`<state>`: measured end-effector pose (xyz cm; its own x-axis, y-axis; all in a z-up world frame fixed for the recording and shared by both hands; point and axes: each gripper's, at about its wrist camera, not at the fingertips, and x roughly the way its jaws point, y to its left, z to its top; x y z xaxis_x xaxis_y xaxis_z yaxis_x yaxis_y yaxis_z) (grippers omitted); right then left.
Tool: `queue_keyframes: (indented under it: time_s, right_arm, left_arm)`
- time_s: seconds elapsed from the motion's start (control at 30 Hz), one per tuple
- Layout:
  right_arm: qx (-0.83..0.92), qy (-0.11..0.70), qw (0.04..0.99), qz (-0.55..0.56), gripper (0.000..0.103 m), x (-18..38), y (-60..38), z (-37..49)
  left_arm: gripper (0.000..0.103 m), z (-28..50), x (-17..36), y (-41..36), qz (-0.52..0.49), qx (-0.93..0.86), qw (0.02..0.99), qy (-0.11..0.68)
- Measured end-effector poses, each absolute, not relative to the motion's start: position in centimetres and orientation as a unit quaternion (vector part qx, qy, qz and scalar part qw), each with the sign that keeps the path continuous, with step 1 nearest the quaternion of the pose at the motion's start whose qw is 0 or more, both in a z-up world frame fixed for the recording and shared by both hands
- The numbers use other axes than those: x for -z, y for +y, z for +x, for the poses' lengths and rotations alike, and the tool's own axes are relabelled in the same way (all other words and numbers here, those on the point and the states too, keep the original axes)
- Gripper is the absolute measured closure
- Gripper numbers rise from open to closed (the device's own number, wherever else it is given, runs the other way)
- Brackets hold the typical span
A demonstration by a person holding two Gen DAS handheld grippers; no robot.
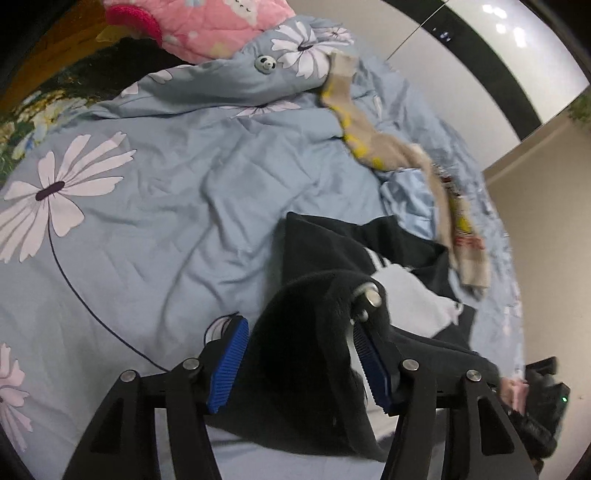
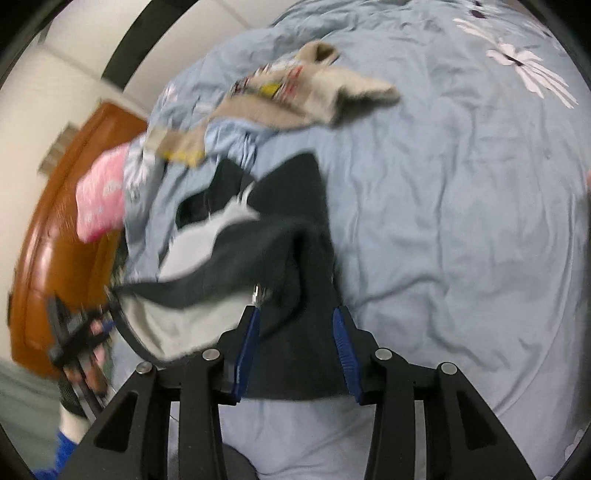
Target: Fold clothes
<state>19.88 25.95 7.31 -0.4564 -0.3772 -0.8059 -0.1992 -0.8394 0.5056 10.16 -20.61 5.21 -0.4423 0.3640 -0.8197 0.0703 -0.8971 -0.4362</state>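
A black garment (image 1: 332, 243) with a white panel (image 1: 413, 295) lies bunched on the blue floral bed cover (image 1: 147, 240). My left gripper (image 1: 299, 321) has a thick fold of it between its blue pads, and the cloth drapes over the right fingertip. In the right wrist view the same black garment (image 2: 295, 184) fills the gap between the pads of my right gripper (image 2: 295, 312). One edge stretches left toward the left gripper (image 2: 85, 332), held by a hand. The right gripper (image 1: 543, 395) shows at the lower right of the left wrist view.
A beige patterned garment (image 1: 388, 147) (image 2: 314, 92) and a light blue one (image 1: 406, 199) lie behind the black one. A pink quilted pillow (image 1: 221, 26) (image 2: 103, 199) sits by the wooden headboard (image 2: 55, 240). A wall (image 1: 535, 240) borders the bed.
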Motion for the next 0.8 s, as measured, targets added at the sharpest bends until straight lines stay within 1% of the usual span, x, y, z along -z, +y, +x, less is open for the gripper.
queue_keyframes:
  time_s: [0.1,0.17,0.2,0.27,0.3,0.33,0.5,0.63,0.7,0.8]
  right_arm:
    - [0.813,-0.251,0.043,0.523,0.060,-6.6,24.4,18.8]
    - [0.823,-0.238,0.020,0.515,0.060,-6.7,24.1,17.8]
    - [0.825,-0.240,0.016,0.512,0.061,-6.7,24.2,17.4]
    - [0.827,-0.245,0.007,0.506,0.077,-6.7,24.4,16.8]
    - [0.825,-0.247,0.002,0.509,0.089,-6.7,24.6,16.4]
    - [0.823,-0.251,-0.002,0.510,0.095,-6.6,24.8,16.2]
    - [0.832,-0.278,-0.007,0.481,0.098,-8.8,25.8,17.1]
    - [0.852,-0.304,-0.001,0.426,0.098,-13.3,26.8,21.1]
    - [0.863,-0.298,0.006,0.409,0.098,-15.5,27.1,22.4]
    - [0.862,-0.284,0.007,0.420,0.098,-16.1,26.8,20.6]
  left_arm:
    - [0.051,9.6,-5.1,-20.2,-0.522,-0.830,0.070,-0.185]
    - [0.071,9.3,-5.1,-20.2,-0.522,-0.834,0.059,-0.171]
    - [0.075,9.2,-5.0,-20.3,-0.524,-0.833,0.057,-0.172]
    - [0.088,9.2,-5.0,-20.6,-0.523,-0.832,0.054,-0.175]
    - [0.089,9.4,-5.1,-20.8,-0.522,-0.833,0.051,-0.177]
    - [0.090,9.6,-5.3,-20.9,-0.520,-0.834,0.049,-0.180]
    - [0.091,11.9,-8.0,-21.8,-0.492,-0.846,0.061,-0.196]
    - [0.091,15.0,-11.2,-22.7,-0.464,-0.855,0.089,-0.212]
    - [0.091,13.5,-10.7,-22.5,-0.476,-0.849,0.085,-0.213]
    - [0.091,11.3,-10.0,-22.3,-0.492,-0.840,0.080,-0.215]
